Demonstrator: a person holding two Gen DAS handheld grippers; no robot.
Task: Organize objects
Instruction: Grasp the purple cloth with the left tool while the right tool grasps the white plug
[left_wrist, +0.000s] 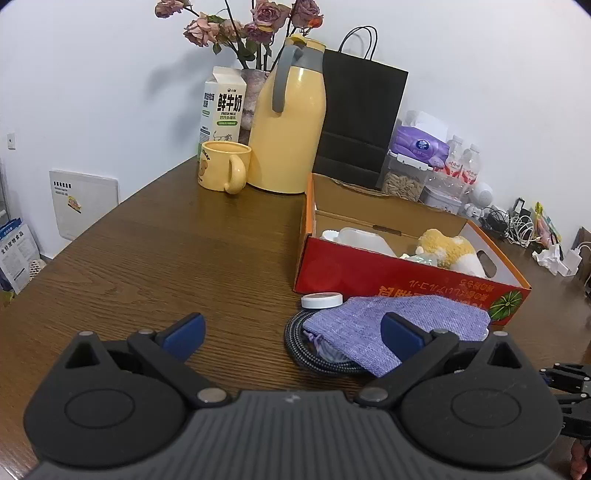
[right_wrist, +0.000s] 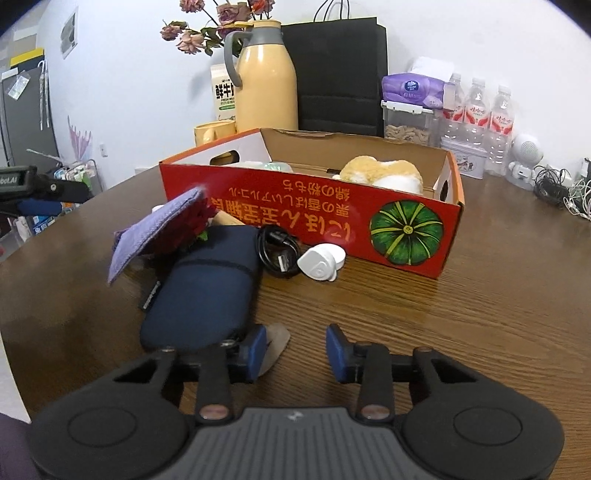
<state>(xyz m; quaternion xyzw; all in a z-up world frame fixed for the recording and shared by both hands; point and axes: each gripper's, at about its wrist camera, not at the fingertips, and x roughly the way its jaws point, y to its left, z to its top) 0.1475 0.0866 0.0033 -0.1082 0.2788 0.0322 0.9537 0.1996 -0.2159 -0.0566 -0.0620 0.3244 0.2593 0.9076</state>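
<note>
- Sorting loose items into the red cardboard box (right_wrist: 258, 199) appears to be the step in hand; items lie on the table (right_wrist: 443, 314) along the box's near wall.
- Right gripper (right_wrist: 295, 345): jaws narrowed but apart, nothing pinched; left pad just beside a tan scrap (right_wrist: 277, 338) and the navy pouch (right_wrist: 207, 291); advice: centre on one item before closing, lift clear of the rim.
- Left gripper (left_wrist: 291, 332): jaws spread wide, empty; hovers near the purple drawstring bag (left_wrist: 399, 325), which lies over a braided cable (left_wrist: 295, 343).
- Also loose: black USB cable (right_wrist: 277, 251), white charger plug (right_wrist: 321, 264), white round lid (left_wrist: 321, 300).
- Box holds a yellow-white plush toy (left_wrist: 450, 247) and a white plastic container (left_wrist: 362, 238); more is hidden.
</note>
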